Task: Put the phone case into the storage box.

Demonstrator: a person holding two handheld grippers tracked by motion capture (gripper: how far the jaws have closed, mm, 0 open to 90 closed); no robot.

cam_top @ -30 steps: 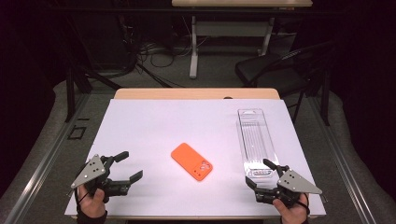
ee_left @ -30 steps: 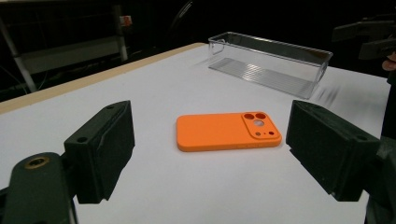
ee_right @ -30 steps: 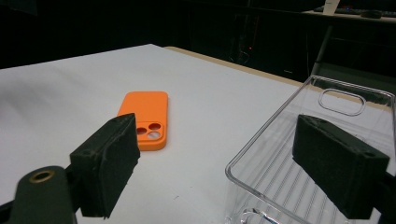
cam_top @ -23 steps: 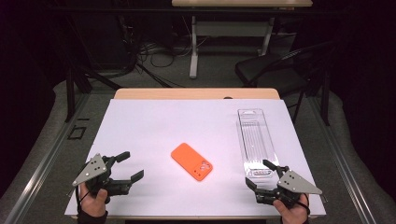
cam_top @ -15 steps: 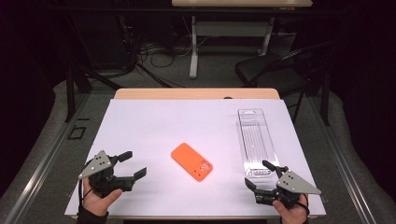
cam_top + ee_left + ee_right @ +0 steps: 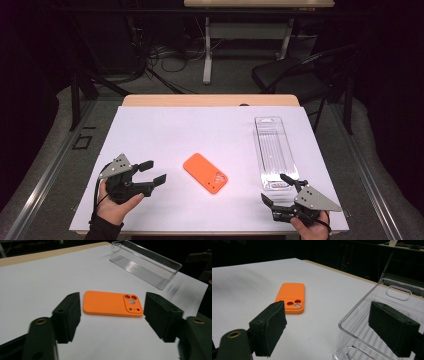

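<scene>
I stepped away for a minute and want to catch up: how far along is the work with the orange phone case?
Nothing looks done yet: the orange phone case lies flat on the white table cover, and the clear tray is empty. In hand: the left gripper points at the case, its jaws just narrowing with nothing between them. The right gripper waits open by the tray's near end. Gripping and probably moving the case remain.

Clear tray cut off at frame edge, tray's near end blurred
</scene>
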